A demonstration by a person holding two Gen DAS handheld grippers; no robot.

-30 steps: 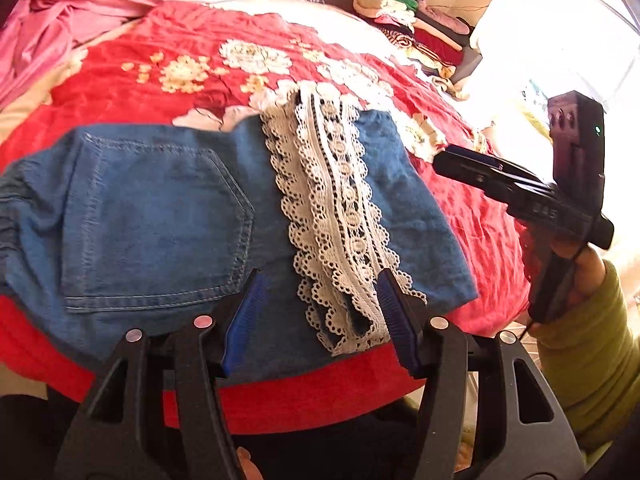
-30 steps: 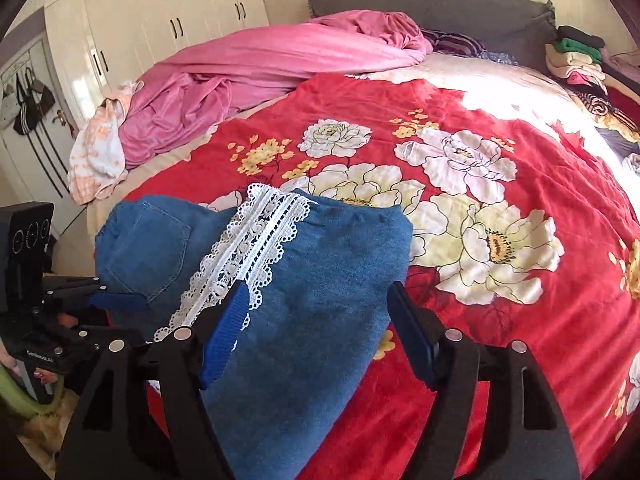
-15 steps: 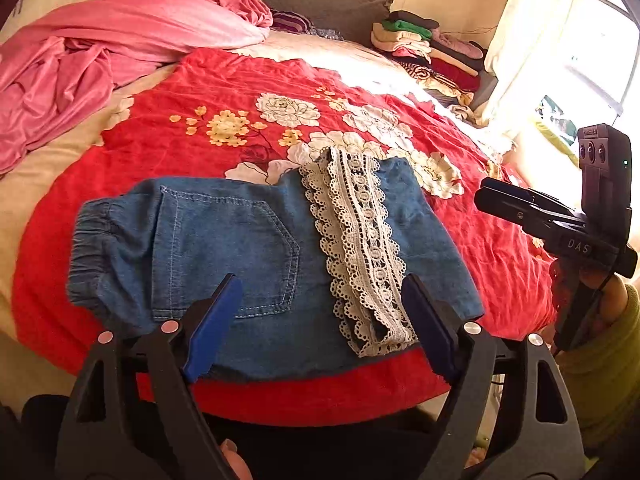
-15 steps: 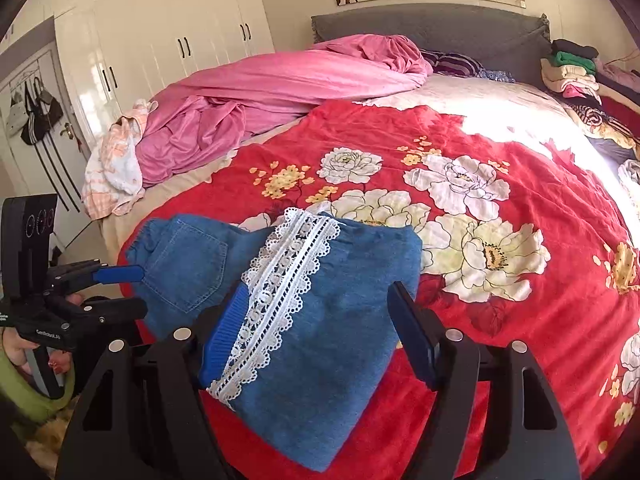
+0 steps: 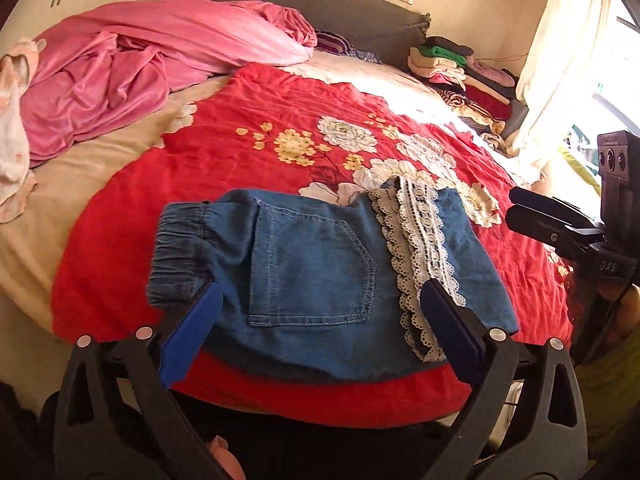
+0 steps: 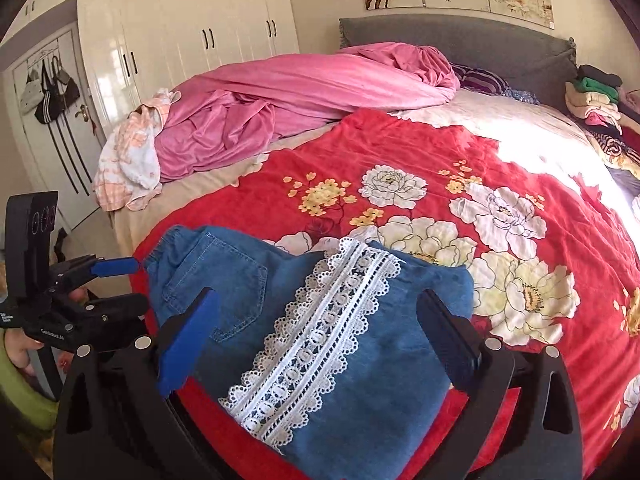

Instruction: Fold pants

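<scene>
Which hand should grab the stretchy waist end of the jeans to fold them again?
Probably the left. The left gripper hangs open beside the elastic waistband of the jeans. The right gripper, also open, sits over the lace strip, farther away.

White "DAS" lettering, seen reversed, on the right gripper (image 5: pixel 516 210) body at the right edge, small white print on the left gripper (image 6: pixel 128 284) body at the near left, too blurred to read

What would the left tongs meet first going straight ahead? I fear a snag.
Probably the folded denim pants, around the back pocket; the open left tongs frame it, though depth is unclear.
</scene>
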